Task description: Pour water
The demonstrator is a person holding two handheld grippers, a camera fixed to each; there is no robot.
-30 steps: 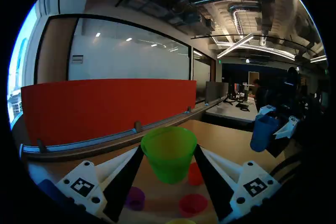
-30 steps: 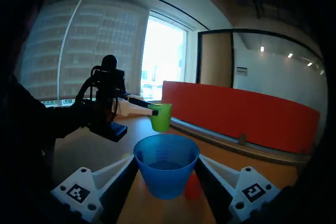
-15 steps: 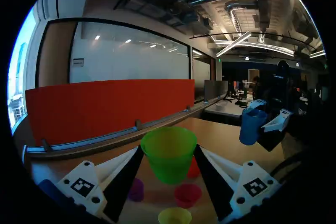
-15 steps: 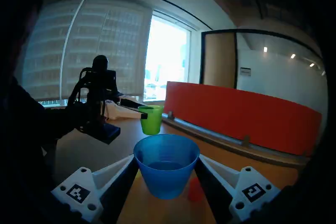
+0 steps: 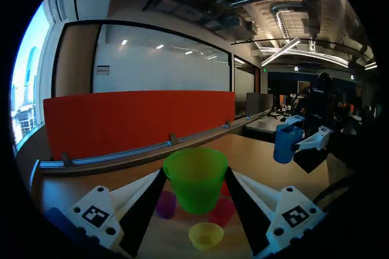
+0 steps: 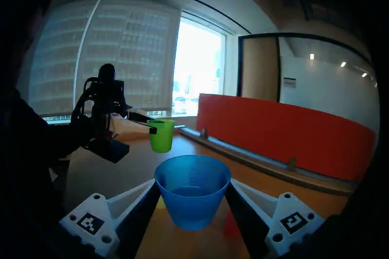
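Left gripper view, centre: the left tongs (image 5: 194, 177) are pinching a translucent green plastic cup (image 5: 195, 188) between both fingers, and it is standing upright.
Left gripper view, bottom: a small purple cup (image 5: 166, 204), a small red cup (image 5: 221, 211) and a small yellow cup (image 5: 205, 235) are sitting on the wooden tabletop (image 5: 248, 154) beneath the green cup.
Left gripper view, right: the right tongs (image 5: 297, 143) are holding a translucent blue plastic cup (image 5: 285, 145) in the air, upright.
Left gripper view, middle left: a long orange-red partition panel (image 5: 131, 118) is running behind the tabletop.
Right gripper view, lower centre: the right tongs (image 6: 193, 196) are clamping the blue cup (image 6: 193, 205), and a little water is lying at its bottom.
Right gripper view, middle left: the left tongs (image 6: 154, 130) are gripping the green cup (image 6: 162, 136) above the tabletop, well apart from the blue cup.
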